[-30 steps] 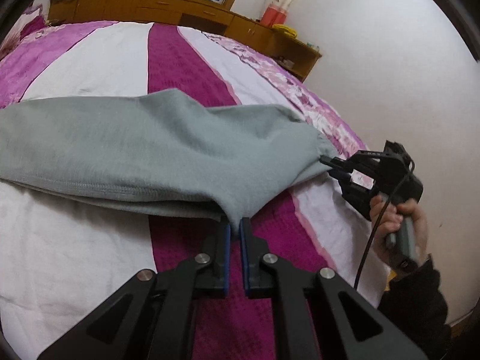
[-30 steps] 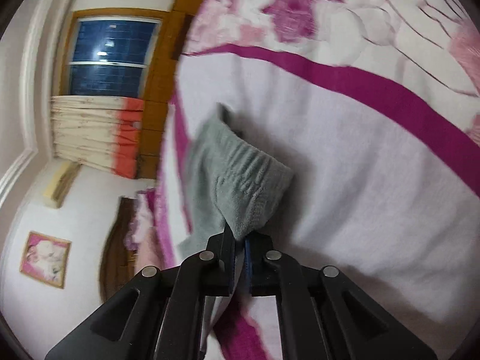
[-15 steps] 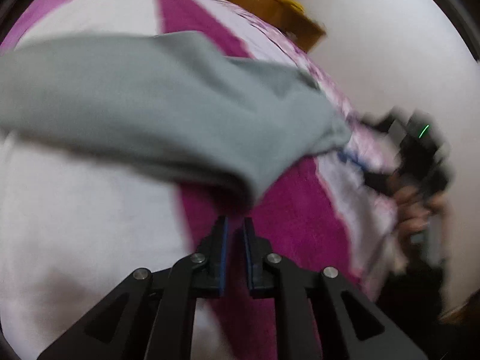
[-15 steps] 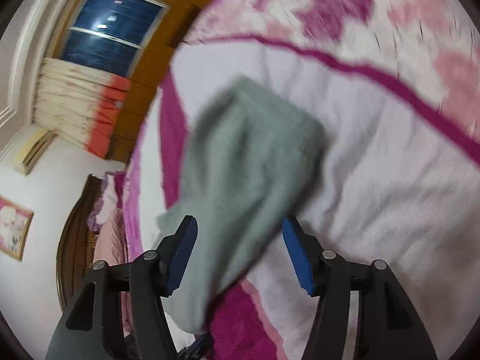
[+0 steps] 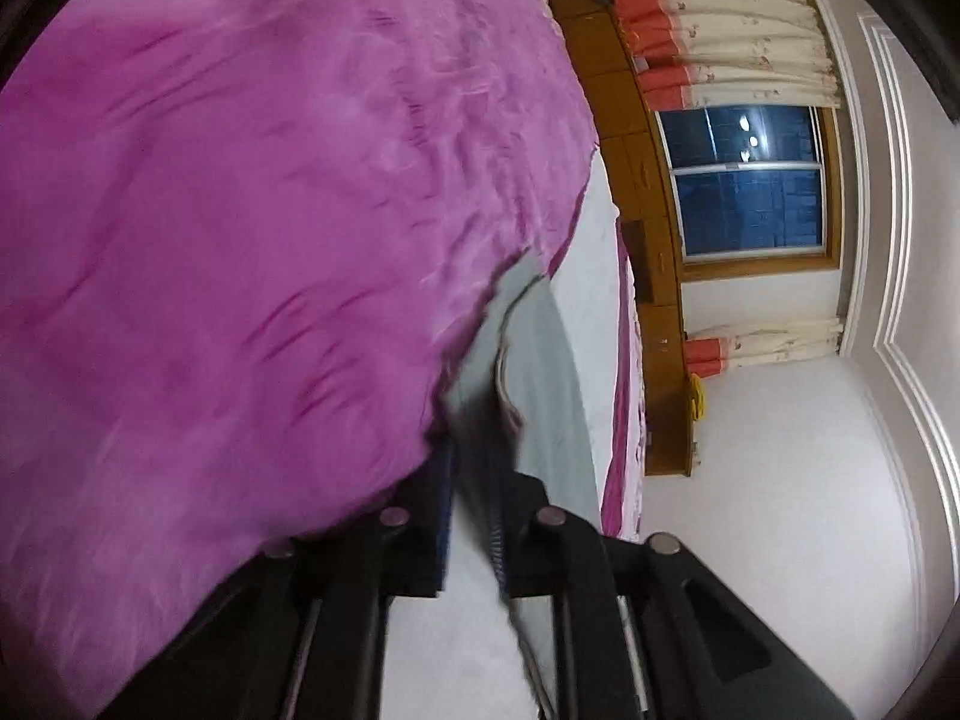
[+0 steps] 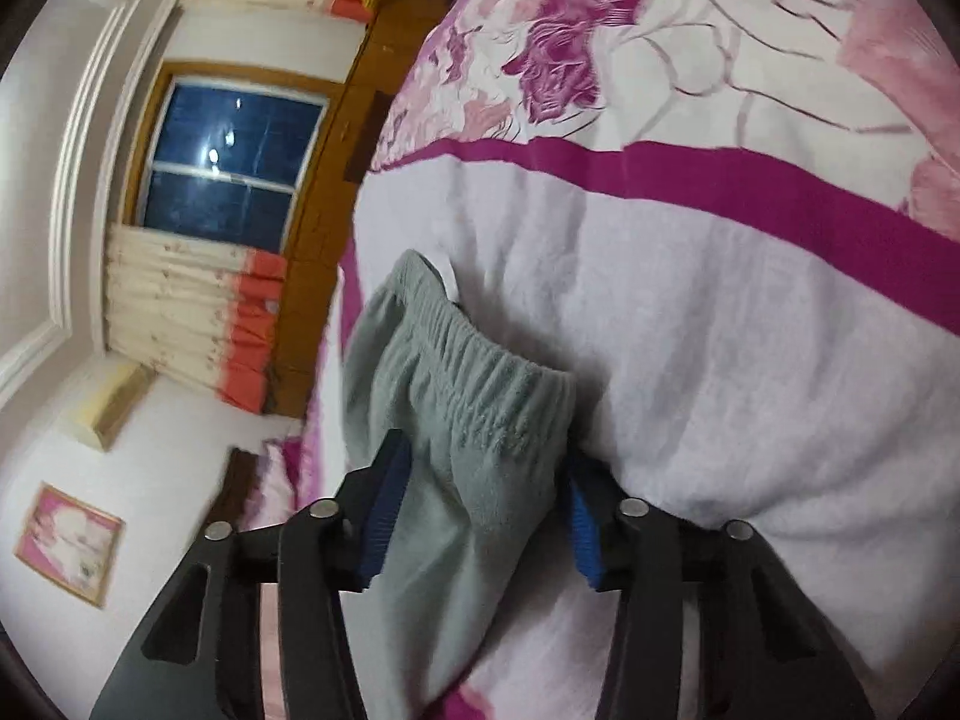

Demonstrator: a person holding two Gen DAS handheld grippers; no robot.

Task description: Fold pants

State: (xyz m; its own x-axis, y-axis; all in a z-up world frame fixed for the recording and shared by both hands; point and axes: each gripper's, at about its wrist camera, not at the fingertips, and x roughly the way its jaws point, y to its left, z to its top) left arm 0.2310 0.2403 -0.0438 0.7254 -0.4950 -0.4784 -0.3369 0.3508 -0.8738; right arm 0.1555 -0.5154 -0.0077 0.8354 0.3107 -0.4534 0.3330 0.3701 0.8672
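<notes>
Here the grey pants [image 6: 462,420] lie on the bed [image 6: 720,360], spread over its white and magenta striped cover; the gathered elastic waistband [image 6: 480,360] faces the right hand-held gripper [image 6: 480,516]. That gripper's blue pads [image 6: 384,510] stand well apart on either side of the waistband end, and the jaws are closing; the cloth sits between them, but the pads are not pressing on it. The left hand-held gripper [image 5: 474,516] is rolled onto its side, low against the magenta part of the cover; its jaws are narrow and opening, and a blurred grey edge of the pants [image 5: 540,360] runs up from between them; whether the pads still pinch it I cannot tell. No container is in sight; a dark window [image 6: 222,162] with curtains [image 6: 186,300] stands beyond the bed.
</notes>
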